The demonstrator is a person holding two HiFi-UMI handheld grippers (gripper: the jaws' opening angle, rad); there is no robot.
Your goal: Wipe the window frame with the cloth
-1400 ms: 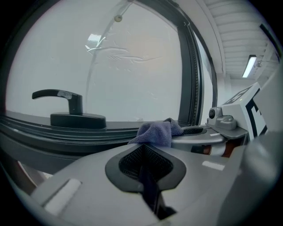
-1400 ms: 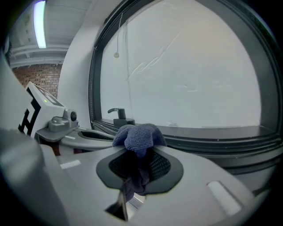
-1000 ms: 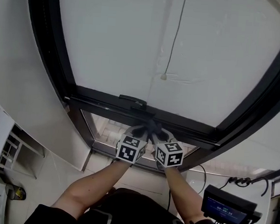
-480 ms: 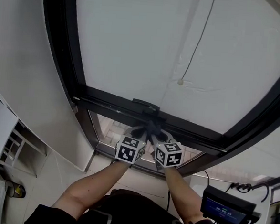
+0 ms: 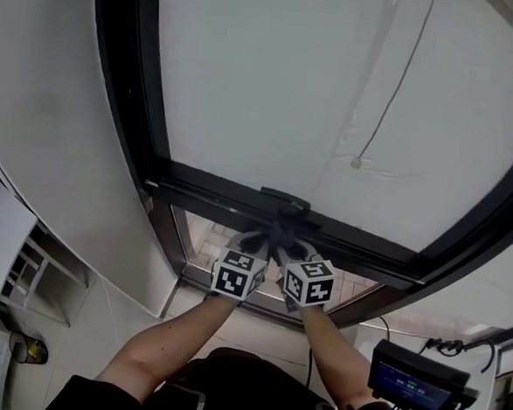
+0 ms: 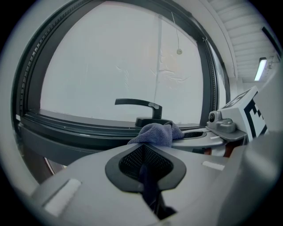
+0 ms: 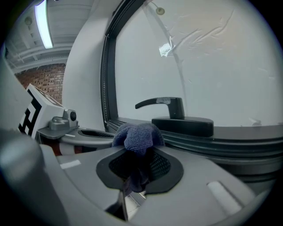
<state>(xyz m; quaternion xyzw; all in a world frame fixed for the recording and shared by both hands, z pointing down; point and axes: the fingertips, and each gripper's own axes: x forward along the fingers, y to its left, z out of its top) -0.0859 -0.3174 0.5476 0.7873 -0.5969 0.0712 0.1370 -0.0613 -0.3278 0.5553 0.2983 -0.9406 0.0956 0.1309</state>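
Cloth, in left gripper and right gripper, sits by window frame.

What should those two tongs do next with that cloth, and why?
Probably slide the cloth sideways along the dark frame rail. Both the left tongs and the right tongs are shut on it, bunched right by the window handle, and more rail stretches away on each side.

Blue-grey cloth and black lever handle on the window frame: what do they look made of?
Blue-grey cloth: soft looped pile, matte, bunches in folds; likely microfibre or terry.
Black lever handle: smooth, satin black with faint sheen; painted metal or hard plastic, can't tell which.
Dark window frame: straight ribbed profiles, matte; probably coated aluminium.
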